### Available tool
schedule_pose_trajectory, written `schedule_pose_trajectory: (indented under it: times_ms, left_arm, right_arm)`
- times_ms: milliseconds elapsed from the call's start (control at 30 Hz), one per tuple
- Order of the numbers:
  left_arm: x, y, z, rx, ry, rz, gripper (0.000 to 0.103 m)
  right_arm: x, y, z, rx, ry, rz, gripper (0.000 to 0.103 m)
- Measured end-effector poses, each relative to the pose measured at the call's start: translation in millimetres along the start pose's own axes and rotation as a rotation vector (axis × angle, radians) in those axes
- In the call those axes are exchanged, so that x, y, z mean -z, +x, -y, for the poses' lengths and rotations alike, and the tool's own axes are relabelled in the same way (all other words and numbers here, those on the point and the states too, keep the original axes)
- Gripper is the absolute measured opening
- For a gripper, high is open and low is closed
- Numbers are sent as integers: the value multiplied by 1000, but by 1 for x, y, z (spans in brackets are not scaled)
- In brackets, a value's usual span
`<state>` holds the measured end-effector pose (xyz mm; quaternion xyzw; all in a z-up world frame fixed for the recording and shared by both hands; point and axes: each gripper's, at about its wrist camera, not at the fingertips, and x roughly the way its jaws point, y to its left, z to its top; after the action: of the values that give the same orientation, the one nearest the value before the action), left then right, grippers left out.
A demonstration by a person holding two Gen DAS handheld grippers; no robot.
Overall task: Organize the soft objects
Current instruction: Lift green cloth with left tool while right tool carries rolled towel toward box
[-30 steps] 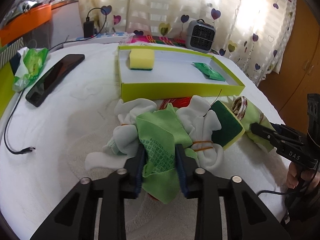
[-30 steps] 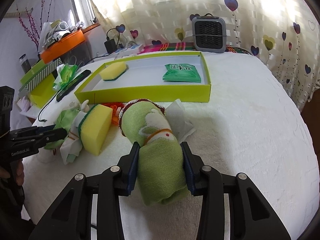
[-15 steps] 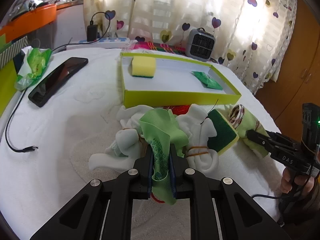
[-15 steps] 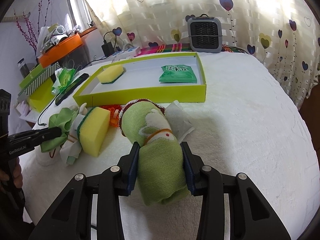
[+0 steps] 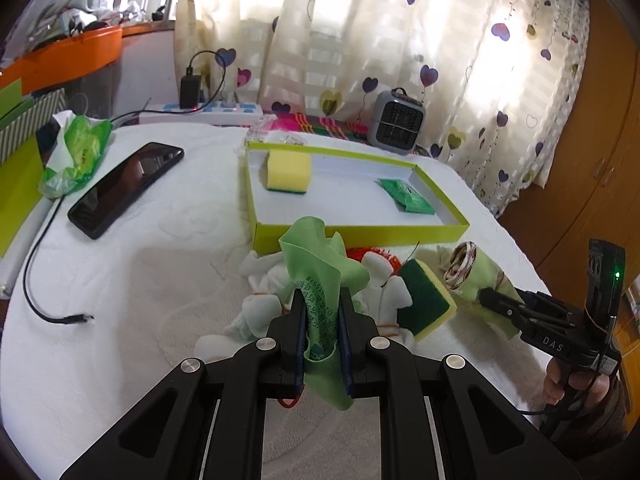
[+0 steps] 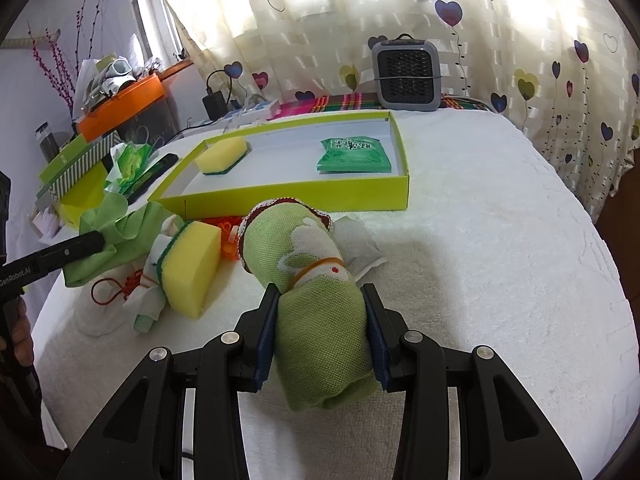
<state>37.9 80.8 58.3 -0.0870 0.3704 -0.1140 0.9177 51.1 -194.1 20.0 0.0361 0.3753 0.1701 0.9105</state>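
- Left claw [image 5: 323,312]: clenched on the green cloth [image 5: 316,264], lifted over a pile whose white pieces are partly hidden.
- Right claw [image 6: 322,320]: clenched on the rolled green towel [image 6: 316,280].
- Two sponges are counted: one [image 6: 222,155] in the box [image 6: 288,196], one [image 6: 190,268] outside.

Your path to the tray [image 5: 360,236] is blocked low by its near wall; bare bedcover [image 6: 500,240] lies open rightward.

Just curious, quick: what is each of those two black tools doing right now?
Left tool: closed on the light green cloth, jaws just pinched shut.
Right tool: closed on the rolled green towel.
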Motion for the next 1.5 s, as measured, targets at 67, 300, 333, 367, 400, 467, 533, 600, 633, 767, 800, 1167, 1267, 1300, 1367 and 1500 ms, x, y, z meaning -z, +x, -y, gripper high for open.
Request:
schedule_pose_trajectory:
  times_ms: [67, 300, 333, 367, 400, 467, 533, 600, 633, 767, 800, 1167, 1267, 1300, 1367, 1500]
  left_arm:
    - [-1, 0, -1, 0, -5, 0, 13]
    - [-5, -3, -2, 4, 0, 13, 13]
    - [-7, -4, -2, 5, 1, 17, 13]
    - [-7, -4, -1, 6, 2, 20, 13]
    - [-9, -5, -1, 6, 4, 23, 13]
    - [-11, -6, 0, 8, 6, 28, 13]
    - [-13, -6, 1, 8, 8, 32, 13]
    - [-16, -7, 2, 11, 11, 38, 13]
    - [-17, -7, 2, 11, 13, 40, 13]
    - [-21, -7, 4, 11, 19, 49, 13]
    - [-22, -8, 4, 11, 21, 51, 13]
    - [-37, -1, 8, 1, 44, 60, 13]
    - [-45, 4, 8, 1, 46, 62, 13]
    - [-48, 7, 8, 1, 45, 61, 13]
    - [-52, 11, 8, -1, 48, 59, 13]
    - [-61, 21, 8, 0, 52, 53, 13]
  right_arm:
    - [-1, -2, 0, 1, 3, 6, 41]
    - [-2, -4, 0, 2, 8, 22, 41]
    - [-2, -5, -1, 3, 8, 24, 41]
    - [-3, -6, -1, 3, 8, 26, 41]
    - [-3, -6, -1, 3, 8, 28, 41]
    - [-5, -8, -2, 4, 7, 35, 41]
    - [-7, -9, -2, 6, 7, 40, 41]
    - [-9, -10, -3, 7, 6, 44, 41]
    - [-9, -10, -3, 7, 5, 46, 41]
    - [-14, -12, -3, 8, 4, 60, 41]
    - [-15, -12, -3, 8, 4, 63, 41]
    - [-32, -12, -6, 4, -4, 85, 41]
    - [-40, -10, -8, 10, -10, 87, 41]
    - [-43, -9, -9, 12, -11, 88, 41]
    - [-49, -7, -9, 8, -11, 91, 41]
    - [-61, 0, -10, 13, -11, 92, 41]
